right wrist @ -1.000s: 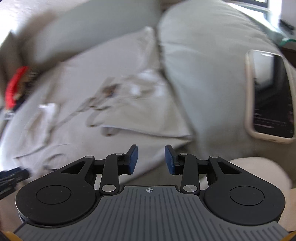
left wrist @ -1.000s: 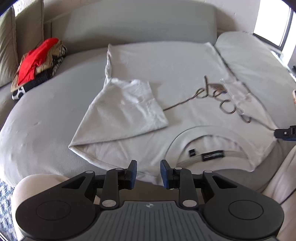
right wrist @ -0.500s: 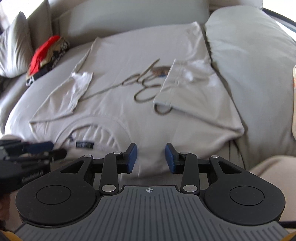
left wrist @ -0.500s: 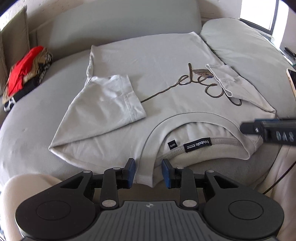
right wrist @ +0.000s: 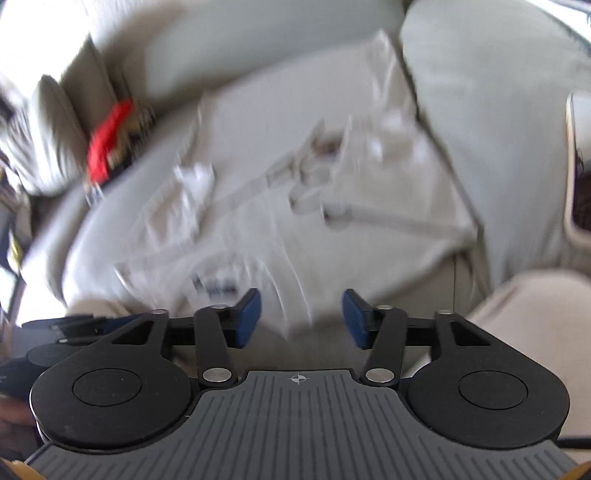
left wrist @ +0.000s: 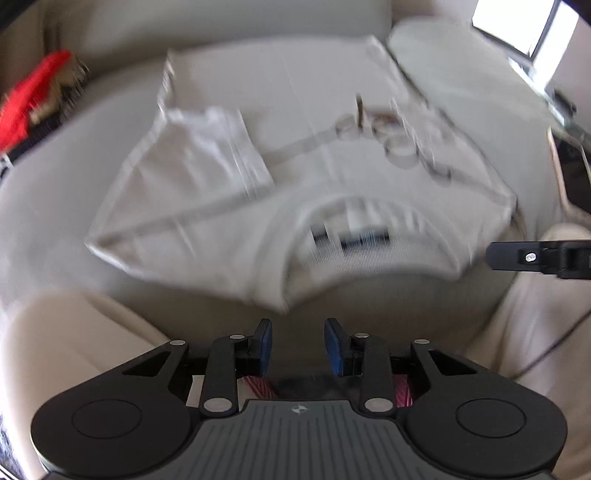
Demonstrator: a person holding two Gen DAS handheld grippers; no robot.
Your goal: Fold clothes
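Note:
A light grey T-shirt [left wrist: 295, 177] lies flat on a grey sofa seat, both sleeves folded in over the body, collar and label toward me. It also shows in the right wrist view [right wrist: 280, 206]. Both views are blurred by motion. My left gripper [left wrist: 297, 347] is open and empty, just short of the collar edge. My right gripper [right wrist: 301, 317] is open wide and empty, above the shirt's near edge. The right gripper also shows at the right edge of the left wrist view [left wrist: 535, 256].
A pile of red and patterned clothes [left wrist: 33, 99] lies at the far left of the sofa [left wrist: 44, 192]. A phone [right wrist: 580, 173] lies on the right cushion. A pale pillow [right wrist: 48, 136] stands behind the pile. A window [left wrist: 524, 26] is at the far right.
Both grippers have pulled back from the shirt's near edge. The right gripper's jaws have opened wider. The shirt lies as before.

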